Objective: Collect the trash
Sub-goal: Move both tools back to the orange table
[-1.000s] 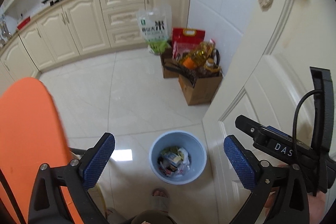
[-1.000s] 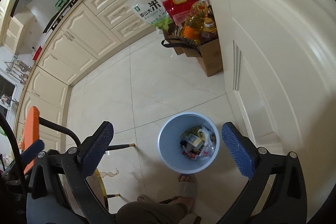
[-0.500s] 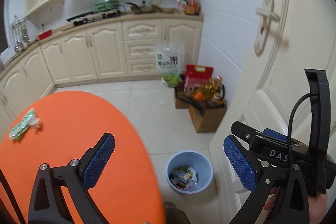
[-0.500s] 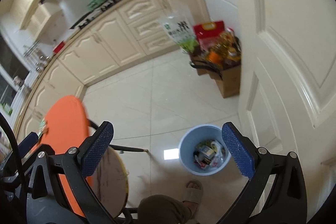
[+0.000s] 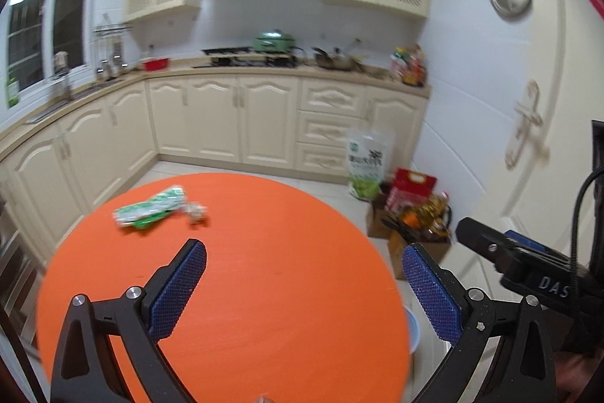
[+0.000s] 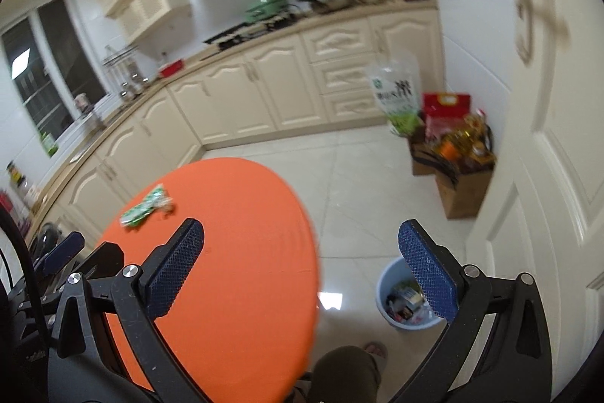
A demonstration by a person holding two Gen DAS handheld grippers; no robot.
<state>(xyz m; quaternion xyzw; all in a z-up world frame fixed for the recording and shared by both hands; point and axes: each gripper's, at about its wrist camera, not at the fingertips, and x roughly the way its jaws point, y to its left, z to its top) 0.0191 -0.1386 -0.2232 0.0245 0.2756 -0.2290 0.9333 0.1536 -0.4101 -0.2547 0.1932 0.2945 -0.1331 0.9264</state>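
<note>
Jaws: both grippers, left (image 5: 304, 284) and right (image 6: 300, 270), spread, empty.
Wrapper (image 5: 151, 206): far side of table (image 5: 264, 308), beyond me.
Bin (image 6: 406, 293): floor, right.
Risk: I judge thin wrapper may slide under closing jaws.

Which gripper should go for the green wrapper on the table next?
Left. The left gripper is open above the table, facing the wrapper. The right gripper, also open, sits nearer the bin.
</note>
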